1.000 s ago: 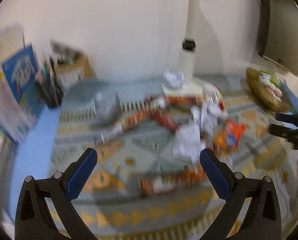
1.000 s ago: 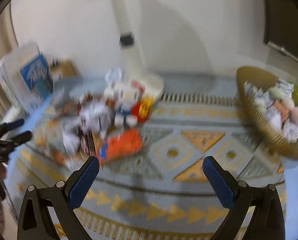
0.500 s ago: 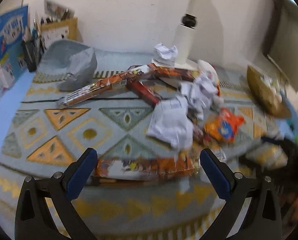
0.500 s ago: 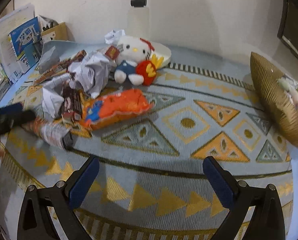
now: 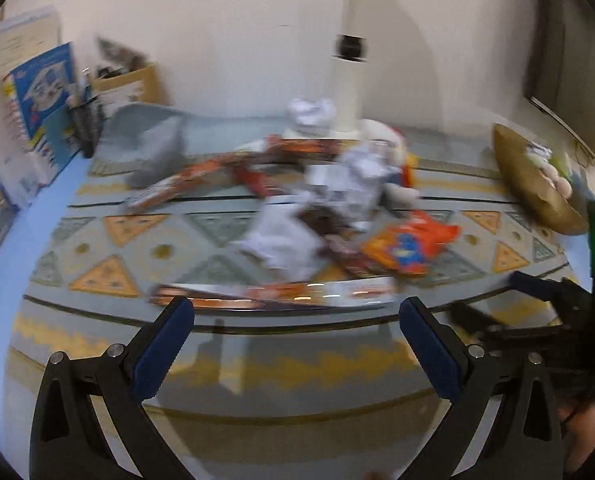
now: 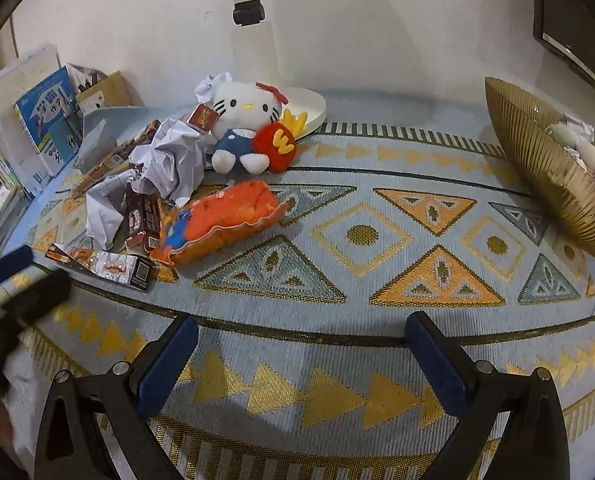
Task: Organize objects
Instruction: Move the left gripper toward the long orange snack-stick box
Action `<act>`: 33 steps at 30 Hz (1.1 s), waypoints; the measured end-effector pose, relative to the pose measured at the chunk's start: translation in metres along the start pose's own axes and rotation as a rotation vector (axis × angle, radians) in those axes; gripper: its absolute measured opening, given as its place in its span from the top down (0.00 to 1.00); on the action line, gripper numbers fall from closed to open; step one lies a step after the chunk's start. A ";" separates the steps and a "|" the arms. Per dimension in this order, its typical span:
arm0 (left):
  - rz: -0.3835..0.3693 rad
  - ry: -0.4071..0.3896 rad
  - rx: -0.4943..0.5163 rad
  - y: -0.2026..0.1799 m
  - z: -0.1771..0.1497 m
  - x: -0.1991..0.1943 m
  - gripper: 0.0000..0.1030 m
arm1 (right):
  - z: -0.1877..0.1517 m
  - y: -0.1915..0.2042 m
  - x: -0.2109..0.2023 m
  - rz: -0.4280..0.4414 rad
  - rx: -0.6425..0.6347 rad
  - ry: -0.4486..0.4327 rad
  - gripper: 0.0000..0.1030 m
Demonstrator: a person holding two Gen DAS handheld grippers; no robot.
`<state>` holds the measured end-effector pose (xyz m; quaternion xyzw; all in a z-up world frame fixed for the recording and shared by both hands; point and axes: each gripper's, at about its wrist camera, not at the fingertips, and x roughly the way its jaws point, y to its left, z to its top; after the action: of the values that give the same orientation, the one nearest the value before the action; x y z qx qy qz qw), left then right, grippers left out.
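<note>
White wall backs a table (image 6: 377, 184) covered with a patterned blue-and-gold cloth; a lamp post (image 6: 253, 32) stands at the far edge, books (image 6: 37, 120) at the far left corner, a gold basket (image 6: 545, 176) with crumpled bits in it at the right edge.

Clutter to sort sits in the left half of the table: plush cat (image 6: 241, 128), crumpled paper (image 6: 173, 160), orange snack bag (image 6: 221, 220), dark snack boxes (image 6: 141, 216), and a long flat snack box (image 5: 273, 294) nearest the front edge.

Key relation: the long box lies just ahead of the left hand-held gripper (image 5: 297, 344), long axis running left-right across the fingers' line, so it sits crosswise to the jaws. Judgement: the left one is clearly nearer to it; a grab likely needs a wrist turn or a pinch at one end. In the right view the box's end (image 6: 121, 268) is far off to the left of the right hand-held gripper (image 6: 301, 356), which faces bare cloth mid-table, basket ahead-right.

Left hand-held gripper: fingers spread wide, nothing between them, touching nothing. Right hand-held gripper: same, wide apart, empty. Left view is motion-blurred, so fine detail of the pile is unclear.
</note>
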<state>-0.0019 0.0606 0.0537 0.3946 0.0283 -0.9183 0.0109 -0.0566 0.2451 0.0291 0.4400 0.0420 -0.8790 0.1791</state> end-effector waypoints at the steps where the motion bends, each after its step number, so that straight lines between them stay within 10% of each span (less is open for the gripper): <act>1: 0.035 -0.011 0.020 -0.013 0.002 0.006 0.01 | 0.001 -0.003 0.001 -0.005 0.013 0.002 0.00; 12: 0.261 0.082 -0.003 -0.025 0.014 0.053 0.01 | -0.009 -0.033 -0.010 -0.116 0.140 -0.005 0.00; 27: 0.203 0.076 -0.087 0.026 -0.036 -0.019 0.01 | -0.020 -0.034 -0.014 -0.191 0.116 0.021 0.00; 33: 0.312 0.109 -0.166 0.029 -0.018 0.016 0.01 | -0.019 -0.032 -0.014 -0.187 0.121 0.019 0.00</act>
<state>0.0019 0.0332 0.0286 0.4412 0.0432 -0.8772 0.1843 -0.0458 0.2833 0.0258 0.4523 0.0315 -0.8886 0.0693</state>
